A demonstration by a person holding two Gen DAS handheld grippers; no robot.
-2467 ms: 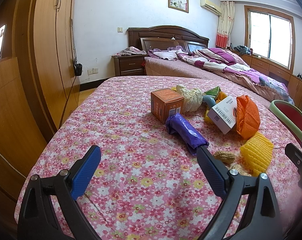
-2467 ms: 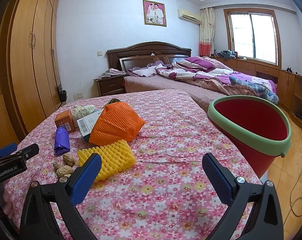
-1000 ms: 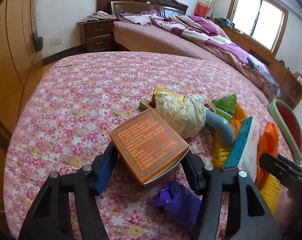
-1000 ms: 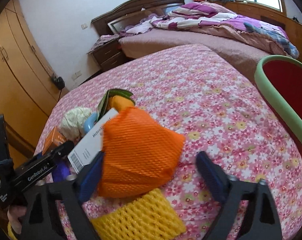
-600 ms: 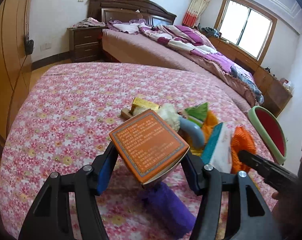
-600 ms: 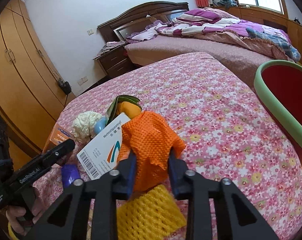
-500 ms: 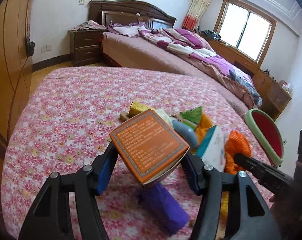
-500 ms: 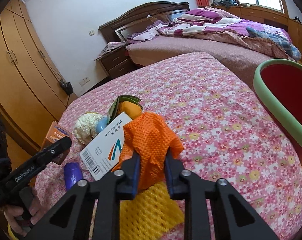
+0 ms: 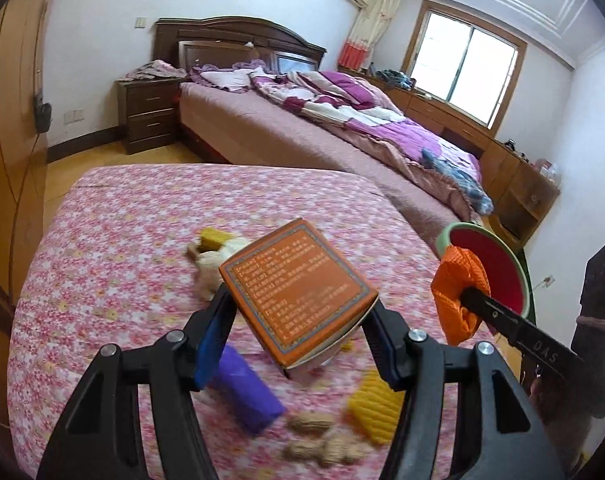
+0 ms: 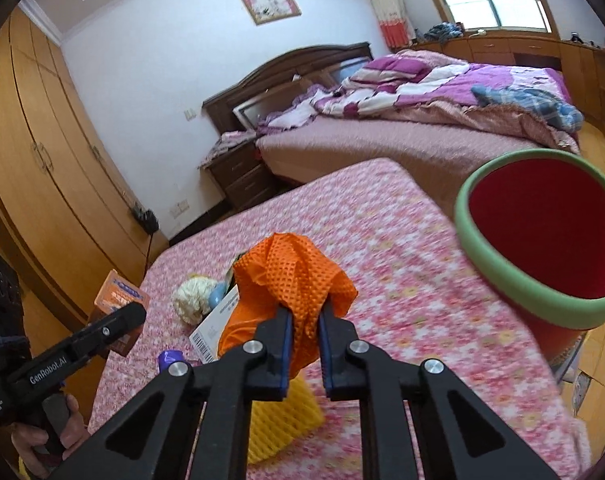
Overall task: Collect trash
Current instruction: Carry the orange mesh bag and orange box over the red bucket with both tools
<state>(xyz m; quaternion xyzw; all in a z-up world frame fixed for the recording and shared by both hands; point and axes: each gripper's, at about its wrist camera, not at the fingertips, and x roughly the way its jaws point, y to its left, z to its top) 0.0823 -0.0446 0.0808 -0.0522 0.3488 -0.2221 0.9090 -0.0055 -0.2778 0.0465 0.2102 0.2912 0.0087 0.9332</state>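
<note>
**Two pieces of trash lifted off the quilt**

Both grippers now carry loads above the flowered quilt (image 9: 114,248), where a second ago both loads sat low among the pile. The left gripper (image 9: 298,322) clamps the orange box (image 9: 298,288). The right gripper (image 10: 304,330), pressed nearly together, pinches the orange net (image 10: 290,276). Beyond, at two o'clock in the right view, the red bucket (image 10: 542,236) stands; nothing shows inside it. Peanuts (image 9: 322,438), a purple wrapper (image 9: 246,392) and yellow foam (image 9: 376,410) lie below.

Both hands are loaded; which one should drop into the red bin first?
Right, probably. The right gripper, shut on the orange net, sits nearer the bin; the left gripper's box is farther away.
</note>
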